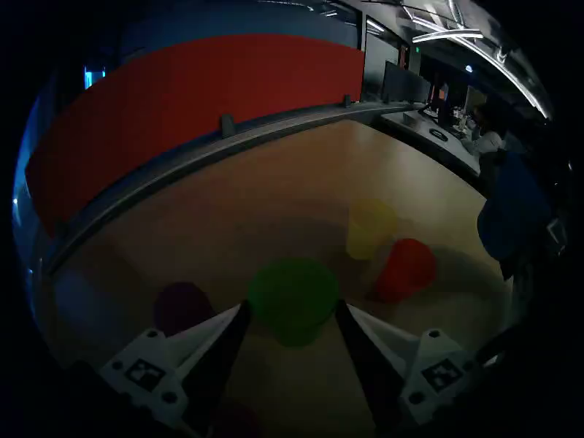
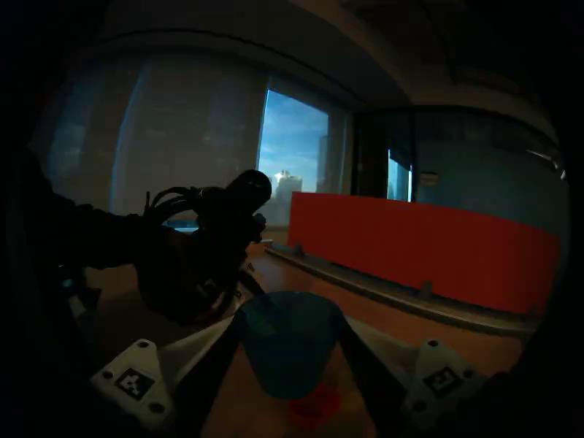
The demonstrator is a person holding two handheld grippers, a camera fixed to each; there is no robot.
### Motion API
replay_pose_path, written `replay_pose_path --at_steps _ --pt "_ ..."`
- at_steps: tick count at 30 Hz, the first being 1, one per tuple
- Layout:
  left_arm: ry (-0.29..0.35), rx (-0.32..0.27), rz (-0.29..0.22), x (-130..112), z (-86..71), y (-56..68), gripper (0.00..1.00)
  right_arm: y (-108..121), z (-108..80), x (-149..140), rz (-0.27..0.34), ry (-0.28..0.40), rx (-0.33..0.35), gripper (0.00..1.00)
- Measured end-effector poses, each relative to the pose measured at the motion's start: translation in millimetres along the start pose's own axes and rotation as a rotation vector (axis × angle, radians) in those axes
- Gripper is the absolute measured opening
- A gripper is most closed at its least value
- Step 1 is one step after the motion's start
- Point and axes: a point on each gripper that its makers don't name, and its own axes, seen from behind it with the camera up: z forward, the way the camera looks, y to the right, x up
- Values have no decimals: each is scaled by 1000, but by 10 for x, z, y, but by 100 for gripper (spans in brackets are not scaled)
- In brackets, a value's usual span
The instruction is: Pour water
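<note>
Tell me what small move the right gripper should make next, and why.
Probably start tipping the blue cup: the right gripper holds it upright and lifted, with the red cup showing just below it. The left gripper flanks the green cup; its grip is unclear.

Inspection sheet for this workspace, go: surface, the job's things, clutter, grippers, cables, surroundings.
Surface: wooden table, dimly lit.
Job's things: green cup, blue cup, yellow cup upright, red cup right beside it, purple cup. Water inside any of them cannot be made out.
Clutter: nothing seen.
Grippers: left gripper has its fingers against both sides of the green cup. The right gripper holds the blue cup raised over the red cup.
Cables: dark cable loops beside the left gripper, seen farther off.
Surroundings: red partition along the table's far edge, and a window showing sky and towers.
</note>
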Motion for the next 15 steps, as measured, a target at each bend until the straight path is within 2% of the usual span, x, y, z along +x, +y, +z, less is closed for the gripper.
replay_pose_path --at_steps 7,15 --pt "50 -18 -8 91 -84 37 85 -7 1 4 -1 0 0 95" --pt "163 -51 22 290 -301 171 84 -2 2 0 0 1 -4 95"
